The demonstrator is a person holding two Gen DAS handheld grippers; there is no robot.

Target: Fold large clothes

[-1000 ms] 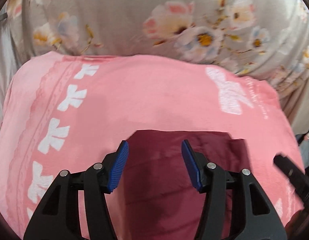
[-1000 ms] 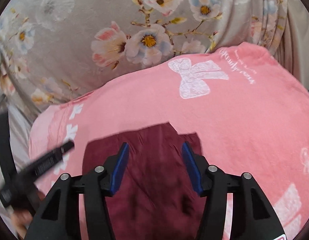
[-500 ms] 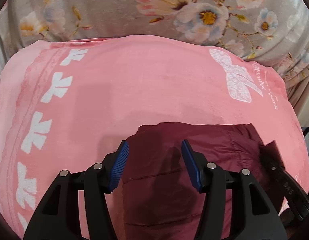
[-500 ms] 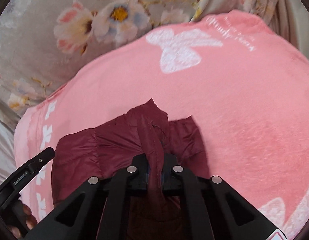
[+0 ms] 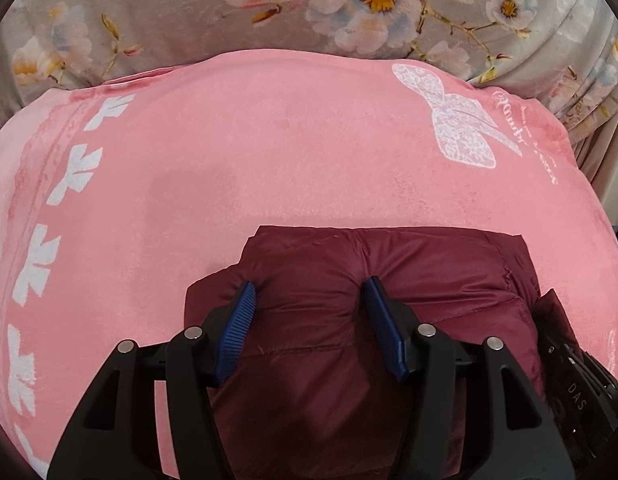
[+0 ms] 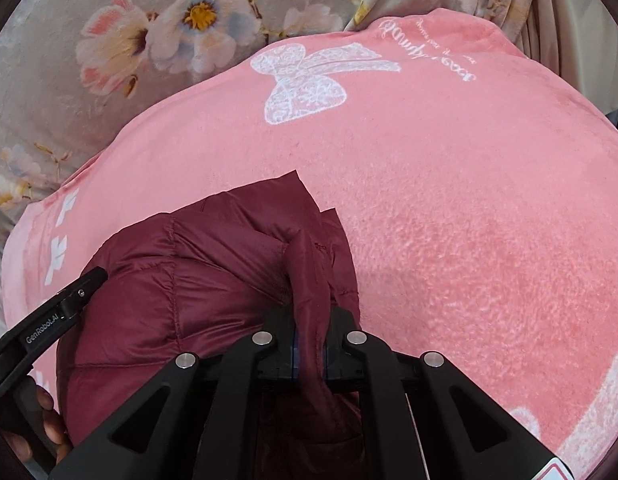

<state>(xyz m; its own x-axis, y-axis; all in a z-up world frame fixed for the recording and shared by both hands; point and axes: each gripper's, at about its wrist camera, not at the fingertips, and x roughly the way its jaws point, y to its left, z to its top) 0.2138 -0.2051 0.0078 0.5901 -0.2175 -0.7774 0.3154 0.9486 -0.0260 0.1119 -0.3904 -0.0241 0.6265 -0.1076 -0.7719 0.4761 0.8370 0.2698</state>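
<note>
On the pink blanket (image 5: 269,168), near its front edge, the maroon padded jacket (image 5: 389,280) is laid. A fold is pinched by the right claw (image 6: 310,354); the left claw (image 5: 309,304), opening, straddles padding. Slippery fabric could be lost if tugged.

Soft, even indoor light fills both views, sharp and free of motion blur, with mild sheen on the maroon puffer jacket (image 5: 409,272) and pink blanket (image 6: 489,240), faint shadows beneath the gripper arms, and strong fisheye bending with dark vignetted corners at the edges.
</note>
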